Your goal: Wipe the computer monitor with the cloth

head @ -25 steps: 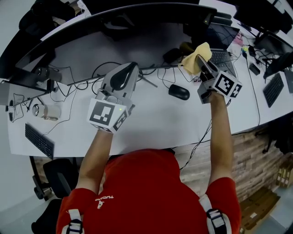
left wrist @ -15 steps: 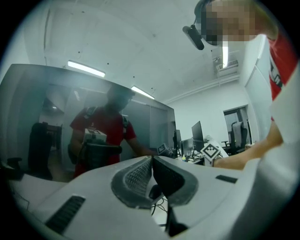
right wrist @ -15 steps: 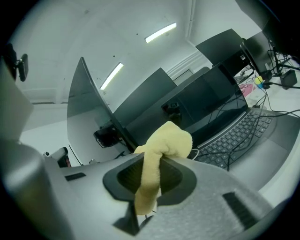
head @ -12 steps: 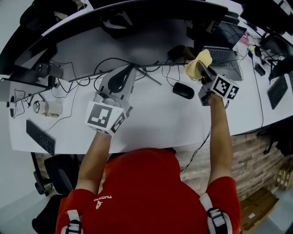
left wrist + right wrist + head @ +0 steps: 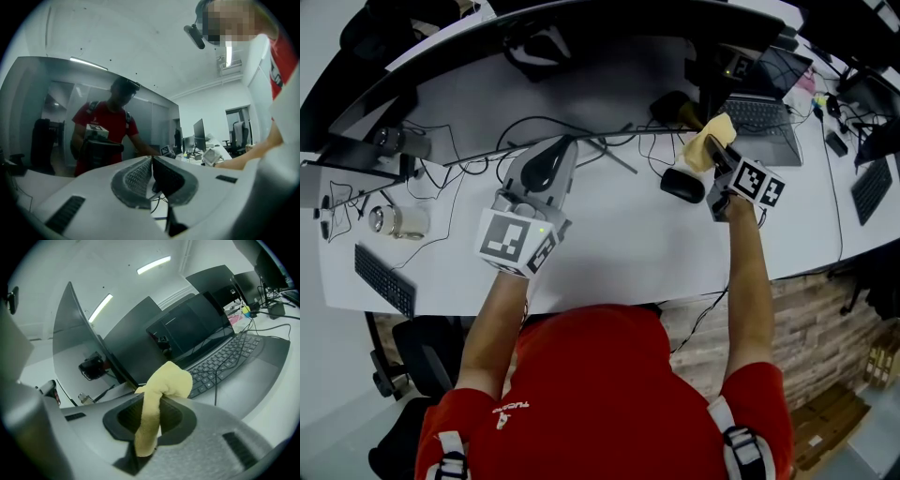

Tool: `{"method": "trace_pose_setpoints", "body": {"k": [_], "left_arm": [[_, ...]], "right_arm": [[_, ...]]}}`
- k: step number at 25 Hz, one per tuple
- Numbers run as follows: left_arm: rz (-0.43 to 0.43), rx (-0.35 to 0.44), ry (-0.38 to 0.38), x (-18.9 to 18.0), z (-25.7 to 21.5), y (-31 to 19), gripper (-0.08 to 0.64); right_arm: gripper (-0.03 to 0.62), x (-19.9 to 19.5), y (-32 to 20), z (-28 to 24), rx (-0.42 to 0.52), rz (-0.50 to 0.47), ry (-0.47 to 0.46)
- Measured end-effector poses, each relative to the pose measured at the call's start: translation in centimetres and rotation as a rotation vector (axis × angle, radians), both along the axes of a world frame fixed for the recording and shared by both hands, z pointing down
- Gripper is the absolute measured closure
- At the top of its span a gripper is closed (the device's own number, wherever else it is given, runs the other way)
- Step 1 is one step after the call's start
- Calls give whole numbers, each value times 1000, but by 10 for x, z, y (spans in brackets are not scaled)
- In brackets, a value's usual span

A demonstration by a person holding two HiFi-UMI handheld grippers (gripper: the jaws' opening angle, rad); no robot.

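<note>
Soft, light and limp, the yellow cloth point(image 5: 705, 139) sits clamped mid-fold in the right gripper point(image 5: 713, 148) near the tabletop's point(image 5: 619, 246) far edge, below the monitor point(image 5: 581, 21), while the left gripper point(image 5: 546, 161) has its jaws pressed together on nothing.

Monitor point(image 5: 581, 17) left end apparently off-frame.

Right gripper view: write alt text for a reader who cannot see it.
The right gripper has its tongs shut on a yellow cloth that bunches above them. Beyond are a large monitor at left and an open laptop at right.
</note>
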State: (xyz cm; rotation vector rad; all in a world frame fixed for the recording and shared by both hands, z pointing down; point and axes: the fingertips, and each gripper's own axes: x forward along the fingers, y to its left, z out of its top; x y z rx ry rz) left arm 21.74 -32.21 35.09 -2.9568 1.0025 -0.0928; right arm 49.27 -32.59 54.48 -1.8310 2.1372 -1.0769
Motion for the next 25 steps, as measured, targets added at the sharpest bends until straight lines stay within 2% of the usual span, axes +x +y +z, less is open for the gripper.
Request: {"method": "trace_pose_setpoints", "body": {"k": [4,14,25], "left_arm": [[0,-6,1,-7,2,-1,548],[-13,-18,16,-36,4,-7,547],[-25,-5,60,-91,9,-16,548]], "right_arm": [[531,-7,3,15,-47,10,-1],[531,-46,-5,9,-23,21,-41],[531,-125,-21,3,-12,-21,-40]]}}
